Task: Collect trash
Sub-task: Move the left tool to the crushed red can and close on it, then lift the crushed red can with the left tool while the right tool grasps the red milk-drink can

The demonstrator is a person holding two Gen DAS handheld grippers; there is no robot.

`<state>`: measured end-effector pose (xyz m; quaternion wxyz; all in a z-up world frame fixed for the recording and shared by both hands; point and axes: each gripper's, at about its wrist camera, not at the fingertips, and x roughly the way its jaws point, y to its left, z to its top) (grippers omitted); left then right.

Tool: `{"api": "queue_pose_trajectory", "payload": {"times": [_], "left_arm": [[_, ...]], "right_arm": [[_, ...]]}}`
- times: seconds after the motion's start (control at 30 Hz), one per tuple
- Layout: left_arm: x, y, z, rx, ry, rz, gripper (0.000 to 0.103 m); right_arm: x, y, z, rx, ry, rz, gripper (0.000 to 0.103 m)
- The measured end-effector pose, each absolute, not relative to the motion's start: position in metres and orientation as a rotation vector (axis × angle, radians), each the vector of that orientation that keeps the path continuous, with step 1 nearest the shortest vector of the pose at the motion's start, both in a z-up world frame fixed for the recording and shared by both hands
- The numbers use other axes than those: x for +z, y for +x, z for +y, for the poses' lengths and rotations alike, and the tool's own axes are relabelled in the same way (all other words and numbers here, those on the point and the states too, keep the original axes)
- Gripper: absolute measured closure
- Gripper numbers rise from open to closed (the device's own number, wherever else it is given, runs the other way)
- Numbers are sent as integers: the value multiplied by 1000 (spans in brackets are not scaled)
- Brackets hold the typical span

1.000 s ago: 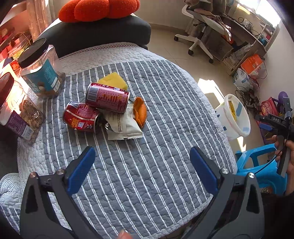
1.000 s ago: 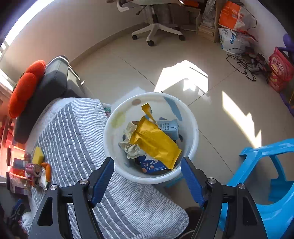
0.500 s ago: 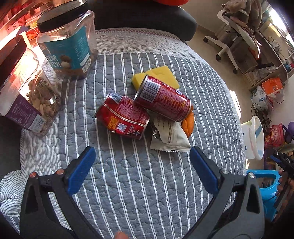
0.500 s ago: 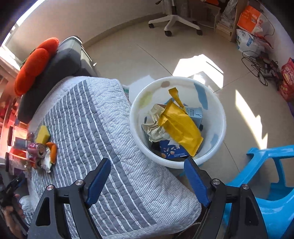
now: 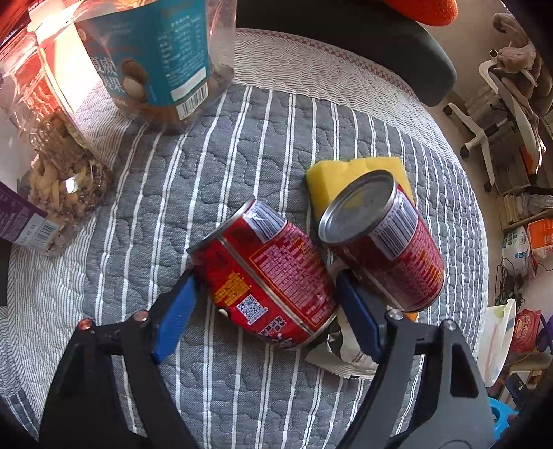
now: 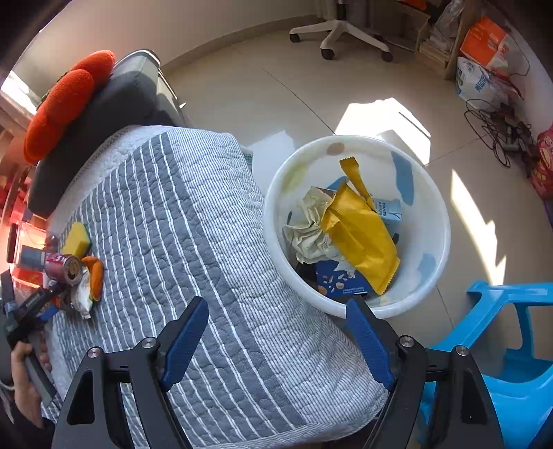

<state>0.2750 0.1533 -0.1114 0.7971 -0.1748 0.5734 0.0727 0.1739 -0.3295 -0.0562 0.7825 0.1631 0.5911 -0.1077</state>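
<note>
A pale tiled floor [image 6: 242,100] was lit by bright patches of sunlight [image 6: 383,117] toward 1 o'clock. A white office chair [image 6: 342,24] was seen at 12 o'clock by a plain wall [image 6: 155,31]. A dark seat [image 6: 103,114] with a red cushion [image 6: 65,100] was placed at 10 o'clock, and a blue plastic chair [image 6: 501,349] at 4 o'clock.

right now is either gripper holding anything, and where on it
Nothing is gripped. The left gripper straddles the near can across its body, not clamped; the right gripper is open and empty.
</note>
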Motion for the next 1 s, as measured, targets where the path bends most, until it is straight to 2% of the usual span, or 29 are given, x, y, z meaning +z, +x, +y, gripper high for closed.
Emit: {"api": "queue_pose_trajectory", "payload": {"times": [0.1,0.23,0.5,1.0], "left_arm": [[-116,279,154,178,-405,1230,25],[-121,279,151,175,-421,1250,33],[-105,259,138,61,-310,1259,40],[-66,190,199,0,-259,1184,41]], "right_arm": [[-56,175,-327,-232,359,1276,20],[-56,176,-321,-223,366,1277,20],[-52,184,-295,-192,350,1266,20],[-66,230,-157,8,271,1259,20]]}}
